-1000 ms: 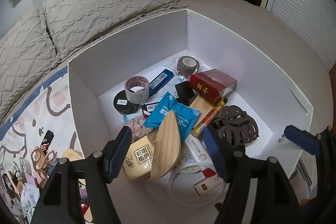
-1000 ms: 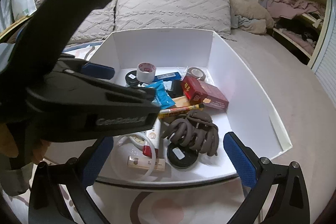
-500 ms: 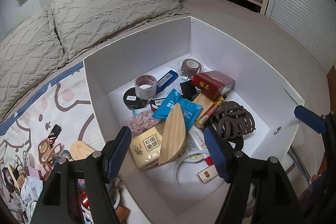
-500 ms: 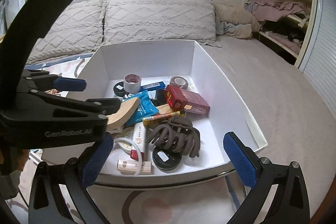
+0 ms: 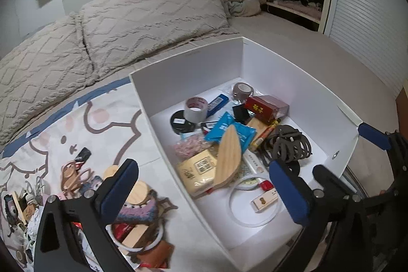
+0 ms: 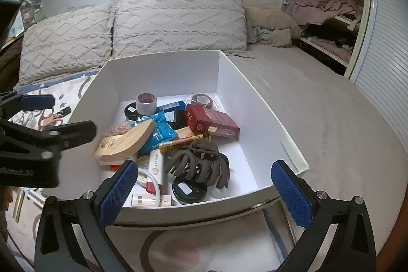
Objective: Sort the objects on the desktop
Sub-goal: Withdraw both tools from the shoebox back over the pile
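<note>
One white box (image 5: pixel 301 83) on the bed, two tape rolls inside
Left view: left hand-held gripper (image 5: pixel 204 189) gapes empty, jaws just widened, one wooden piece (image 5: pixel 228 156) in box; right view: right hand-held gripper (image 6: pixel 204 190) wide, empty; one hair claw (image 6: pixel 199 165).

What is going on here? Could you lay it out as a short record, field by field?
Setting: a bed with grey pillows; a white box sits on it
In the box: wooden leaf-shaped piece, brown hair claw, red carton, grey tape roll, blue packet
Outside the box: a pile of small things on the patterned sheet
Left gripper: jaws have just been opening, nothing between them
Right gripper: open, empty, facing the box
Sorting: partly done
</note>
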`<state>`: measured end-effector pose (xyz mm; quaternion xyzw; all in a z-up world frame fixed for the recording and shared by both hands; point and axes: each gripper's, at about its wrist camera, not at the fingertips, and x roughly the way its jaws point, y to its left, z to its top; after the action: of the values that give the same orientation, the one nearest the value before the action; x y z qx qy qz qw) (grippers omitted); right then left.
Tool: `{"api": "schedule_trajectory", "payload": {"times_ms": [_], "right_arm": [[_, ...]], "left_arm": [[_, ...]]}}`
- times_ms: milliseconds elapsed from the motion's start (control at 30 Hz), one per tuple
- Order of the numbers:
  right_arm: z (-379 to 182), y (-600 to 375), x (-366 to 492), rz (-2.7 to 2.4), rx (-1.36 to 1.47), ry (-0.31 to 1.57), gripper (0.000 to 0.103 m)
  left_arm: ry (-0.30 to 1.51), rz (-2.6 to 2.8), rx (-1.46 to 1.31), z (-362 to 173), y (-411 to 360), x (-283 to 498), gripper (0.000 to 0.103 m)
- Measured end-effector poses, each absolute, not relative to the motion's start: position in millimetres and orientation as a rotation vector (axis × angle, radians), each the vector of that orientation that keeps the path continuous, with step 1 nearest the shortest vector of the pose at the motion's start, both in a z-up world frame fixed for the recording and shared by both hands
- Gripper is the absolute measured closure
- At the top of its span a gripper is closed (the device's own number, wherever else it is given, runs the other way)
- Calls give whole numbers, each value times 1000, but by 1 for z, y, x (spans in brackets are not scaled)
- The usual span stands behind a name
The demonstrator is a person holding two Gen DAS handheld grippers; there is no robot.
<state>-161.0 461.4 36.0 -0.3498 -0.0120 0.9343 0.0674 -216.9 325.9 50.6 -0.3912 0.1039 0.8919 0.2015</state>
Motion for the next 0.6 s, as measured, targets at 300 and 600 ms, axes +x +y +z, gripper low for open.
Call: {"api": "schedule_trajectory", "payload": {"times_ms": [300,600], "right_arm": [[44,451,-155,2864,-1005,-25,0],[56,444,-149,2937,-926,32,0]], "left_arm": [[296,2550,-1050,56,292,-209,0],[229,2609,-977,68,251,-190,0]]}}
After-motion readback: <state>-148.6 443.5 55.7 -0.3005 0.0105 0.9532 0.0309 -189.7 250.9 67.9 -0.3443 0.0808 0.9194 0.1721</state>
